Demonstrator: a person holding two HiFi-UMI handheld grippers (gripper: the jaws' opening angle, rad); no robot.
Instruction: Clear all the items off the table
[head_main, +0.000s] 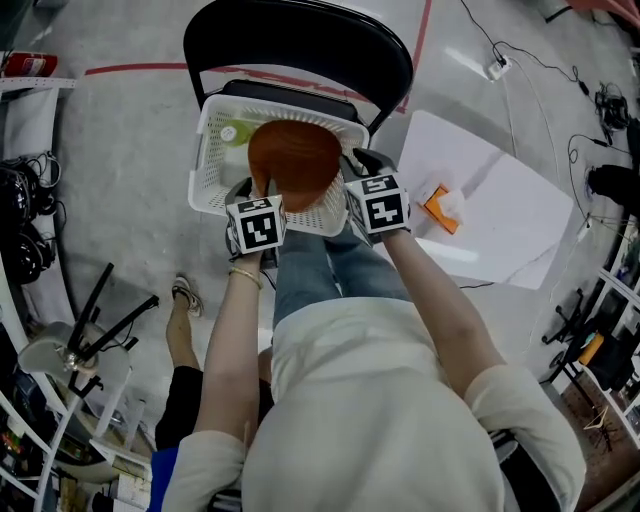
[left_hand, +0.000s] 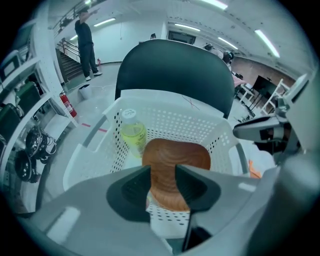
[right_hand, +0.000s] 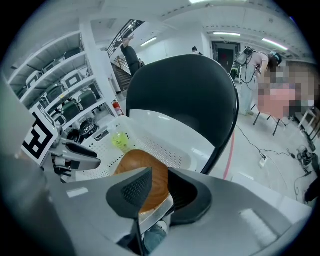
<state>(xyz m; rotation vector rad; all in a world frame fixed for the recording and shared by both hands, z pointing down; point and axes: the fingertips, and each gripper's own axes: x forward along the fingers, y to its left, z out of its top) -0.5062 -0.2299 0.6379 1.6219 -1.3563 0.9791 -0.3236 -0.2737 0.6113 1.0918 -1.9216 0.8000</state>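
Right now the person stands over a black chair (head_main: 300, 40) with a white perforated basket (head_main: 205, 165) set on its seat, and both tools reach steeply down into it. A round wooden bowl (head_main: 295, 163) lies tilted inside the basket, leaning toward the near wall. Beside it on the left stands a plastic bottle (head_main: 228, 133) of yellow-green liquid, upright against the far wall. The left gripper (head_main: 255, 190) sits at the bowl's near-left edge. In its own view the jaws stand well apart, with the bowl's wood grain filling the gap beyond them, and I see no pad biting into the wood. The right gripper (head_main: 352, 172) is at the bowl's right edge. Its jaws are parted a little around the rim: the left pad lies over the wood and a dark gap shows beside the other pad, so it is not clamped either. Off to the person's right is the white table (head_main: 520, 230), well apart from the chair. A small orange item (head_main: 436, 212) with something white against it still lies on that table.
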